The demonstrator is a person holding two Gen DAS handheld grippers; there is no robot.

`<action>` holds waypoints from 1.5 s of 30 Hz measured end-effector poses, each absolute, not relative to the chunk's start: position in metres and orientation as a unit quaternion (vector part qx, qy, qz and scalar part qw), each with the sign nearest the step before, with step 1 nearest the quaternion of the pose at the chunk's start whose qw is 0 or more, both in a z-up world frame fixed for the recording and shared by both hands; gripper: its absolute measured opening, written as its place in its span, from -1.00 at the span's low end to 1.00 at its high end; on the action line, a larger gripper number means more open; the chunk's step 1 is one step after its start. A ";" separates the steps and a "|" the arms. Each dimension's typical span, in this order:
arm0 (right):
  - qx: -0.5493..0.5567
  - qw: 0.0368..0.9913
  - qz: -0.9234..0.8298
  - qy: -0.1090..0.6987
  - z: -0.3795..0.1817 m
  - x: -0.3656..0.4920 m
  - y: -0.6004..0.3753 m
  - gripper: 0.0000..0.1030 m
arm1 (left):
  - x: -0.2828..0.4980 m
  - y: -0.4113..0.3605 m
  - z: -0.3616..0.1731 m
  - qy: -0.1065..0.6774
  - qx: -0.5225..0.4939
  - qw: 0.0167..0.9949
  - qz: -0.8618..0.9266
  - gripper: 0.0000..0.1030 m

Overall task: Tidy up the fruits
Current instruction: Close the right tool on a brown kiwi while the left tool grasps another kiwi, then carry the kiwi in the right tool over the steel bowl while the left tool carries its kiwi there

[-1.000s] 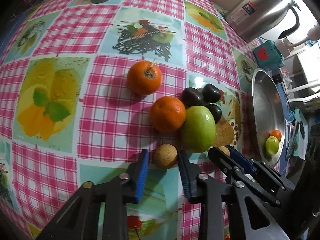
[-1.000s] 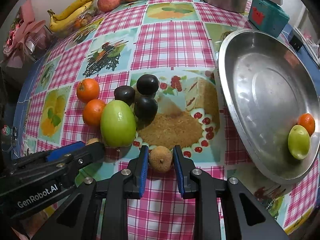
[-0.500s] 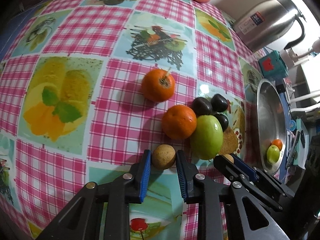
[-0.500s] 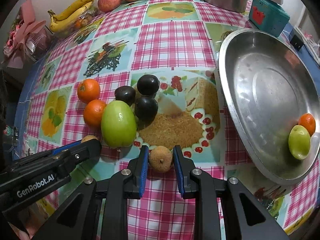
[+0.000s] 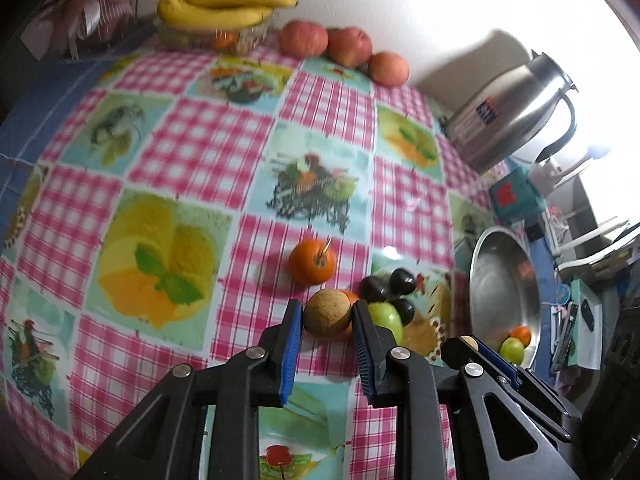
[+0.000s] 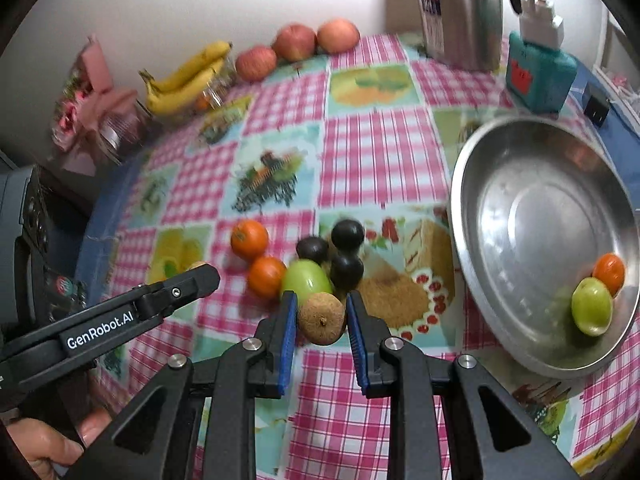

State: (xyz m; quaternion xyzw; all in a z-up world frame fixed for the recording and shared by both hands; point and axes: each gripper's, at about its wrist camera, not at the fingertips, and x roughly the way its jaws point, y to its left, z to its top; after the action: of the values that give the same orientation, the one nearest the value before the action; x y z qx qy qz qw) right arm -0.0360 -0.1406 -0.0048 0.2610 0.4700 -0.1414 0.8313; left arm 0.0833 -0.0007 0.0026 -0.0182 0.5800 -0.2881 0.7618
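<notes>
In the left wrist view my left gripper (image 5: 326,316) is shut on a small round brown fruit (image 5: 327,313), held above the checked tablecloth. My right gripper (image 6: 322,320) is likewise shut on a second brown fruit (image 6: 322,319), also off the table. Beneath them lie two oranges (image 6: 249,239), a green fruit (image 6: 306,278) and three dark plums (image 6: 347,234) in a cluster. A steel bowl (image 6: 540,216) at the right holds an orange (image 6: 609,274) and a green fruit (image 6: 591,306). The left gripper (image 6: 192,280) shows at the left of the right wrist view.
Along the back wall sit bananas (image 5: 224,4) on a clear container, three apples (image 5: 344,46), a steel kettle (image 5: 512,112) and a teal box (image 6: 538,74). A jar with pink wrapping (image 6: 104,120) stands at the back left corner. A person's hand (image 6: 44,448) grips the left tool.
Both grippers have risen off the table, each carrying its brown fruit. Both views have tilted up, so the back wall, bananas and apples now show.
</notes>
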 end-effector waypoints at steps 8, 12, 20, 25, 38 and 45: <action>0.260 0.838 -0.151 0.456 0.005 -0.040 -0.145 -0.50 | 0.080 -0.006 0.013 0.565 -0.015 0.773 -0.289 -0.48; 0.258 0.833 -0.168 0.460 0.002 -0.045 -0.157 -0.50 | 0.077 -0.012 0.011 0.567 -0.009 0.772 -0.288 -0.48; 0.281 0.817 -0.233 0.446 -0.006 -0.067 -0.203 -0.50 | 0.064 -0.038 0.006 0.571 0.013 0.764 -0.302 -0.48; 0.310 0.806 -0.276 0.424 -0.007 -0.093 -0.236 -0.50 | 0.048 -0.065 0.007 0.565 0.037 0.758 -0.324 -0.48; 0.347 0.786 -0.346 0.377 -0.003 -0.147 -0.291 -0.50 | 0.000 -0.149 0.014 0.517 0.111 0.749 -0.400 -0.48; 0.349 0.784 -0.344 0.381 -0.006 -0.146 -0.295 -0.50 | -0.004 -0.171 0.007 0.499 0.134 0.750 -0.413 -0.48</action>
State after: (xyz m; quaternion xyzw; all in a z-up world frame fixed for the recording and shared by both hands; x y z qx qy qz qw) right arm -0.1462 -0.2952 -0.0061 0.3487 0.3811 -0.3439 0.7842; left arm -0.0039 -0.1711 0.0075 0.1338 0.4988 -0.4128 0.7503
